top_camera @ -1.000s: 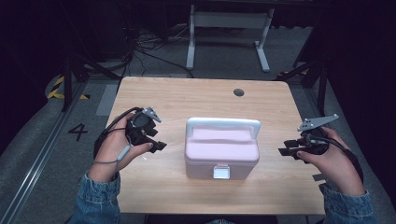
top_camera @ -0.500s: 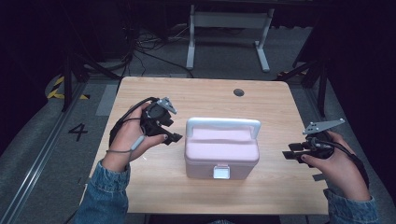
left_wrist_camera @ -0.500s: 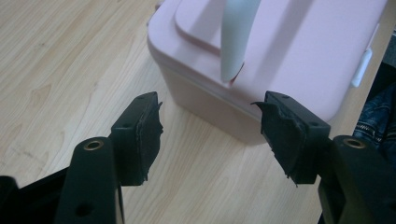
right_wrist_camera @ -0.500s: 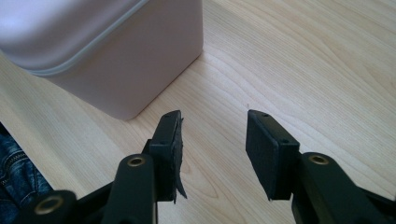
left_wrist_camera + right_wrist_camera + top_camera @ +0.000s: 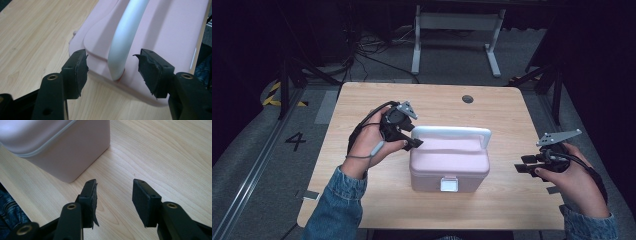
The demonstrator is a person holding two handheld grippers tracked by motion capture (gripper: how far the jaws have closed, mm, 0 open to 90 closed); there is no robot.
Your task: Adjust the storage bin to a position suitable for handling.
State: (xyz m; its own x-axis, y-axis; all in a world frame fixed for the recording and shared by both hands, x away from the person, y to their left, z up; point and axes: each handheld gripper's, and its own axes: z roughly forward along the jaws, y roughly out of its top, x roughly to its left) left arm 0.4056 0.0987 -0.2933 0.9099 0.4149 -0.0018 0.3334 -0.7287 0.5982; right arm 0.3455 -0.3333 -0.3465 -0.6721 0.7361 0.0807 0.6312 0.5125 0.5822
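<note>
A pink box [image 5: 449, 162] with a white handle [image 5: 452, 133] and a white front latch [image 5: 448, 184] sits shut in the middle of the table. My left gripper [image 5: 413, 136] is open at the box's left end. In the left gripper view its open jaws straddle the handle's [image 5: 125, 37] base without touching it, the gripper's [image 5: 112, 68] fingertips just above the lid [image 5: 162, 32]. My right gripper [image 5: 521, 164] is open, low over bare wood to the right of the box. Its own view shows the open gripper [image 5: 113, 197] near a lower corner of the box [image 5: 62, 147].
The wooden table [image 5: 362, 100] has a round cable hole [image 5: 468, 99] at the back. A white metal frame [image 5: 457, 30] stands on the dark floor beyond the far edge. Denim sleeves come in at both bottom corners.
My left gripper has moved right and forward from the table's left side to the box's handle end. The right gripper has drifted slightly toward the near edge.
</note>
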